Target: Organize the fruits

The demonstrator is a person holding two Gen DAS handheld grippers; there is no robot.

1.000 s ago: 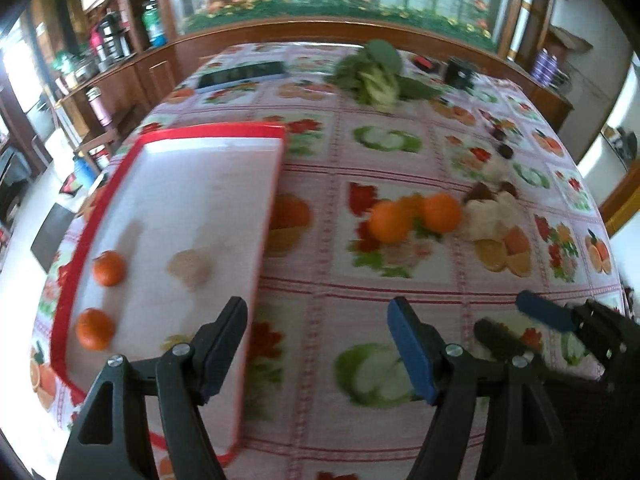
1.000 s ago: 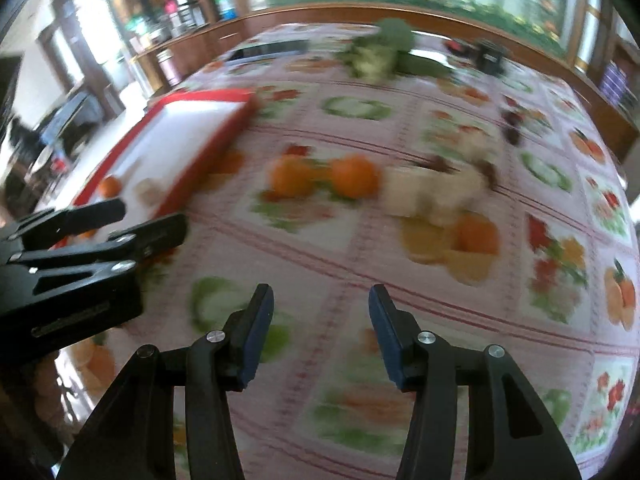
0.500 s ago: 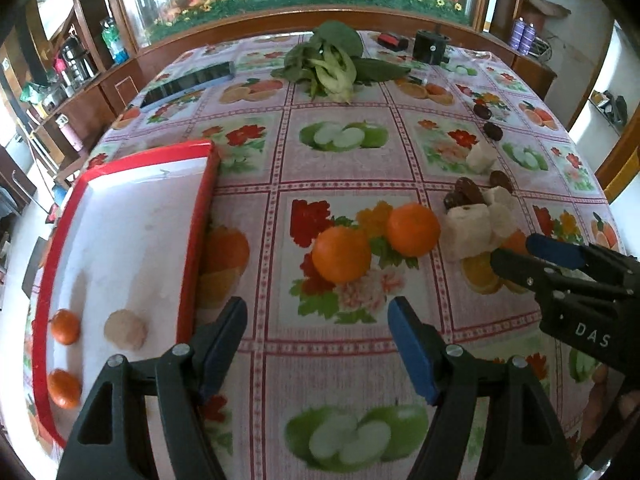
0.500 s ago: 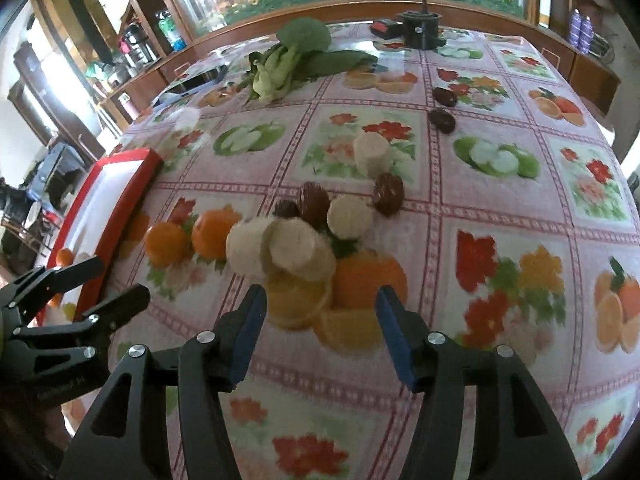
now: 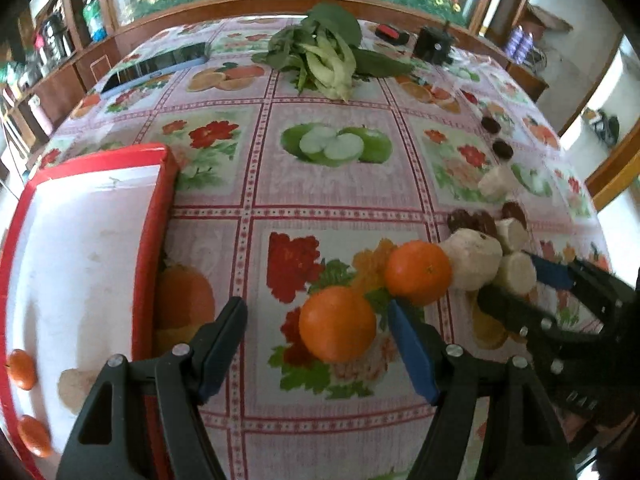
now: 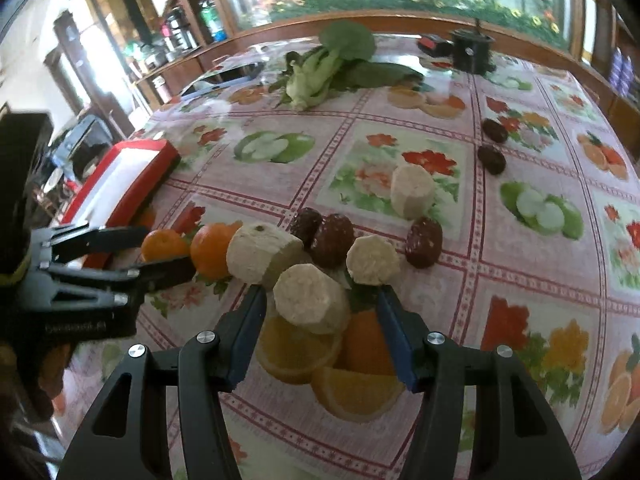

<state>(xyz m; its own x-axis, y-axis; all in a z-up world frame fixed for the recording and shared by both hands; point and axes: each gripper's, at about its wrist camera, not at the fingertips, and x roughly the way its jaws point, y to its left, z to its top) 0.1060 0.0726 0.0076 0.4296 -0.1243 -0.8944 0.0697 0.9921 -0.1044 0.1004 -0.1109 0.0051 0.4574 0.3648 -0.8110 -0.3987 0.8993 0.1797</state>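
Observation:
My left gripper (image 5: 316,320) stands open, its fingers either side of an orange (image 5: 338,322) on the tablecloth, with a gap left of the fruit. A second orange (image 5: 418,272) lies just behind, touching a pale root chunk (image 5: 472,258). To the left is the red-rimmed white tray (image 5: 154,220), holding two small oranges (image 5: 22,368) and a pale chunk (image 5: 74,384). My right gripper (image 6: 320,304) is open around another pale chunk (image 6: 310,300), the pads not pressing it. More chunks (image 6: 372,260) and dark dates (image 6: 332,240) crowd behind. The left gripper (image 6: 168,249) shows at the left.
Leafy greens (image 5: 328,52) lie at the far middle of the table, with a black device (image 5: 434,44) and a dark flat tablet (image 5: 160,66) nearby. A lone pale chunk (image 6: 412,192) and two dates (image 6: 492,158) sit farther back. Wooden cabinets border the table.
Both grippers have come forward and lower over the fruit cluster. The left one shifted right from the tray to the front orange. The right one's jaws stand wider, now around a pale chunk.

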